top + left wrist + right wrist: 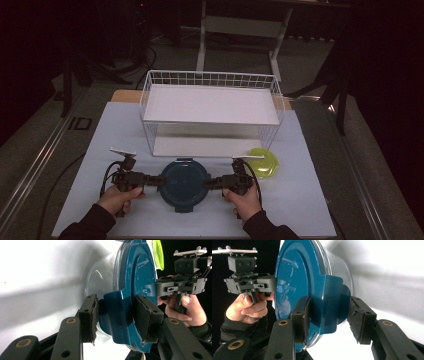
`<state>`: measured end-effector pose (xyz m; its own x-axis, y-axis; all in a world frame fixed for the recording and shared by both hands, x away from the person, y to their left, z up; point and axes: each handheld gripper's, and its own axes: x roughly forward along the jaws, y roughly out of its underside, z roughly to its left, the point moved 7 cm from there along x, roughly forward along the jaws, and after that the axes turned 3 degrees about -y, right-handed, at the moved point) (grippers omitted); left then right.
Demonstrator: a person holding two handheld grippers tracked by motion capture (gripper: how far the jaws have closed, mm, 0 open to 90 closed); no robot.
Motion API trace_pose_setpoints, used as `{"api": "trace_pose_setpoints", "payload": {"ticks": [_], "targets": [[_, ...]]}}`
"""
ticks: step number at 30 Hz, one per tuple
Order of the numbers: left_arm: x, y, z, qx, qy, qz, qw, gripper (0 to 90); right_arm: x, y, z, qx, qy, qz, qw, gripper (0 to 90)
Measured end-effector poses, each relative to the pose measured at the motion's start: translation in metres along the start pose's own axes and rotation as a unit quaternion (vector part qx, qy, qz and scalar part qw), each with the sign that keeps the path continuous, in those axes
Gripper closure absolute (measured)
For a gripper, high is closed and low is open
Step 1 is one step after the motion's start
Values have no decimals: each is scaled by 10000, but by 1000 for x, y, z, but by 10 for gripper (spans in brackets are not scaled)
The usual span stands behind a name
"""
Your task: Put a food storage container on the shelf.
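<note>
A round clear container with a dark teal lid (pixel 184 184) sits at the front middle of the white table (pixel 300 200). My left gripper (pixel 159 181) is at the lid's left edge. In the left gripper view its jaws (pixel 116 315) are shut on the lid's teal latch tab (pixel 117 307), pads against both sides. My right gripper (pixel 210 183) is at the lid's right edge. In the right gripper view its jaws (pixel 329 317) straddle the opposite latch tab (pixel 329 302), with the left pad touching and a small gap at the right pad. Each view shows the other gripper held in a hand.
A white two-tier wire rack (pixel 210 78) stands just behind the container, with both shelves bare. A yellow-green round lid (pixel 264 162) lies right of the rack's foot, close behind my right gripper. There is open table surface at the far left and right.
</note>
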<state>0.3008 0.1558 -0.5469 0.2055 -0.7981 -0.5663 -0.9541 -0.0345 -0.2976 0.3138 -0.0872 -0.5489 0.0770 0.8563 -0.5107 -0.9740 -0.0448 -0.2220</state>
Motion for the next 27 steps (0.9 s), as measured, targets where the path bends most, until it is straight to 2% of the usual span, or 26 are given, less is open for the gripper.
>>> {"api": "trace_pose_setpoints", "payload": {"ticks": [3, 9, 11, 19, 27], "targets": [[-2, 2, -5, 74, -94, 27, 9999, 550, -2, 3, 1, -46, -9, 8, 10000, 544], [-9, 2, -11, 155, -222, -144, 9995, 558, -3, 5, 6, -166, 20, 38, 9999, 549], [-12, 1, -15, 255, -292, -186, 9991, 559, -2, 5, 7, -172, -37, 17, 9998, 549], [-18, 1, -25, 369, -219, -196, 9989, 560, -10, 0, 21, -458, 46, -40, 9989, 549], [-20, -1, -40, 485, -78, -235, 9985, 565, -28, -7, 34, -698, 95, -242, 9972, 552]]}}
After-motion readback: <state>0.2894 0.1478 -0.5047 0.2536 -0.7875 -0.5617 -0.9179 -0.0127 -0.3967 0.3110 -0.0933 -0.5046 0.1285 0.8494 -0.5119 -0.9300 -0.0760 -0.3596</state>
